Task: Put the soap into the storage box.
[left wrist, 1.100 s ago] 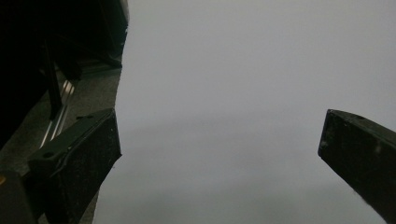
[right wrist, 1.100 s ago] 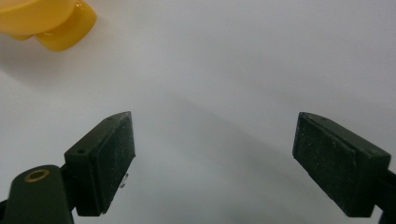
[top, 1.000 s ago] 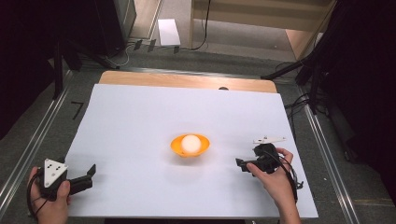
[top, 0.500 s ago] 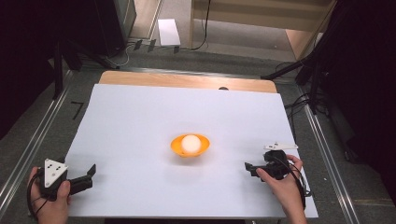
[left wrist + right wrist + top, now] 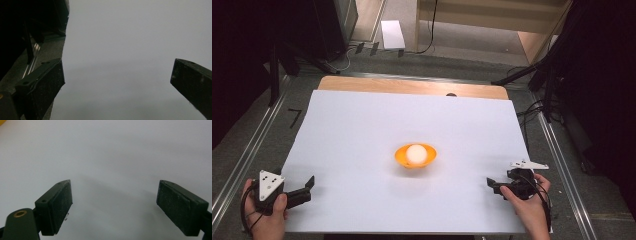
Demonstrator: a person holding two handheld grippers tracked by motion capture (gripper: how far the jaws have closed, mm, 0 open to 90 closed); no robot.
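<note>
Ball (image 5: 415, 153) in the orange bowl (image 5: 403, 159): it sits white and round at the middle of the high view, the bowl resting on the white sheet (image 5: 362, 120), well apart from both grippers.

The right gripper (image 5: 492, 185) lies at the lower right of the high view, jaws spread apart with nothing between them; in the right gripper view the two black pads (image 5: 62, 202) stand wide over bare white sheet, and a sliver of orange shows at the upper left corner. The right hand (image 5: 528, 207) wraps the gripper body from below, forearm entering at the bottom edge, the jaws pointing toward the left of the frame, level and low over the sheet. A cable loops beside the wrist, close to the sheet's right edge.

The left gripper (image 5: 308, 186) is at the lower left of the high view, also released, its jaws apart and empty, pointing right and slightly up the frame. The left hand (image 5: 268, 215) grips it from below at the sheet's lower left corner. In the left gripper view the sheet's left edge runs just by the left jaw, with dark floor and a metal rail (image 5: 32, 60) beyond.

Between each gripper and the bowl the sheet is bare. The sheet covers a wooden table (image 5: 412, 86), whose strip shows along the top edge.
</note>
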